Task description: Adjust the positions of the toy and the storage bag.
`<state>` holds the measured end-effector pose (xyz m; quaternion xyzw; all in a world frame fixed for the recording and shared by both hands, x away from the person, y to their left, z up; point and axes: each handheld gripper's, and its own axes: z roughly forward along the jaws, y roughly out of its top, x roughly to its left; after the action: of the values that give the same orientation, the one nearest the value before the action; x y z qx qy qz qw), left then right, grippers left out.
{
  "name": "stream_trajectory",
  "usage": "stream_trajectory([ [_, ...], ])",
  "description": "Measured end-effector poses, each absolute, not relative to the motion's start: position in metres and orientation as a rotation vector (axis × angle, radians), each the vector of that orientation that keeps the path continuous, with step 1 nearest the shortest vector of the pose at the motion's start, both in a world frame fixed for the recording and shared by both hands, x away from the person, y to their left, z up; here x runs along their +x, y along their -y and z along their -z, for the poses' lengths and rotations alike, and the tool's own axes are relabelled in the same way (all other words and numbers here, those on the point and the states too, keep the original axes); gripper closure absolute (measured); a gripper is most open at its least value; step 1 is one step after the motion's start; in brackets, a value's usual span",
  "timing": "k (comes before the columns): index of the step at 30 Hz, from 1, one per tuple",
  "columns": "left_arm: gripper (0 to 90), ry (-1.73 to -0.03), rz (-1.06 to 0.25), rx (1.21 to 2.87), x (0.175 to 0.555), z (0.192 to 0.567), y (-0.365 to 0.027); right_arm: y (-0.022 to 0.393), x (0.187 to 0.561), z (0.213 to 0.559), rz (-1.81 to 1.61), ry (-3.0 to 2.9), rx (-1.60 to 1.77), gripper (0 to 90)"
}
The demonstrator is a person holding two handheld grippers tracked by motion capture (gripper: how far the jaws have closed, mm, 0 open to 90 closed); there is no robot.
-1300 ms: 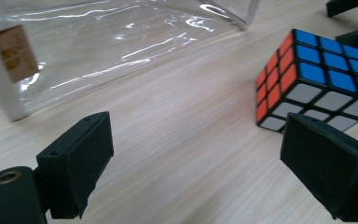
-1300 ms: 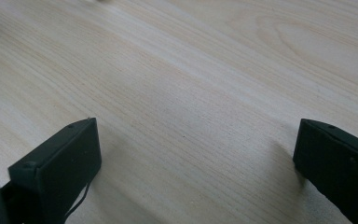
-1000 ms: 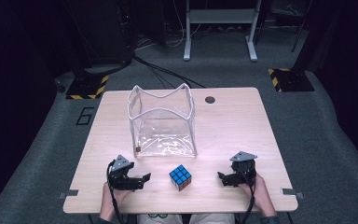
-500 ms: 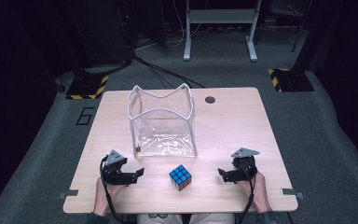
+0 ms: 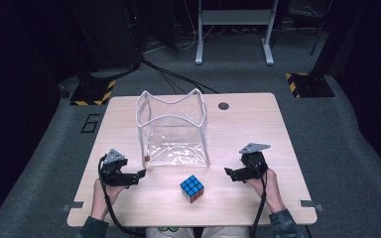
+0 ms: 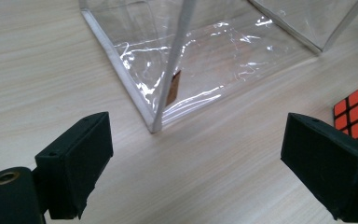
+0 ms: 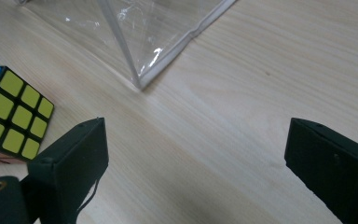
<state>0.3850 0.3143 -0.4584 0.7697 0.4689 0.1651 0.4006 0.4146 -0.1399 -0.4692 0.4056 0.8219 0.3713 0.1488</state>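
The cube sits between both grippers, about equally near each. Left gripper and right gripper point inward at it, jaws spread, holding nothing.

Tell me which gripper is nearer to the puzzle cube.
Right, narrowly. The right gripper hangs just to the right of the puzzle cube, jaws open toward it. The left gripper sits farther off on the cube's other side, also open and empty.
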Motion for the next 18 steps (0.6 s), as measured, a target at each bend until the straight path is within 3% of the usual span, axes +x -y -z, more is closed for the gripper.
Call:
stream_trajectory([
  [18,9.1,-1.271,-0.424,1.897,0.410,0.432,-0.336,0.125,0.444,0.427,-1.131,-2.375,1.141,6.9],
])
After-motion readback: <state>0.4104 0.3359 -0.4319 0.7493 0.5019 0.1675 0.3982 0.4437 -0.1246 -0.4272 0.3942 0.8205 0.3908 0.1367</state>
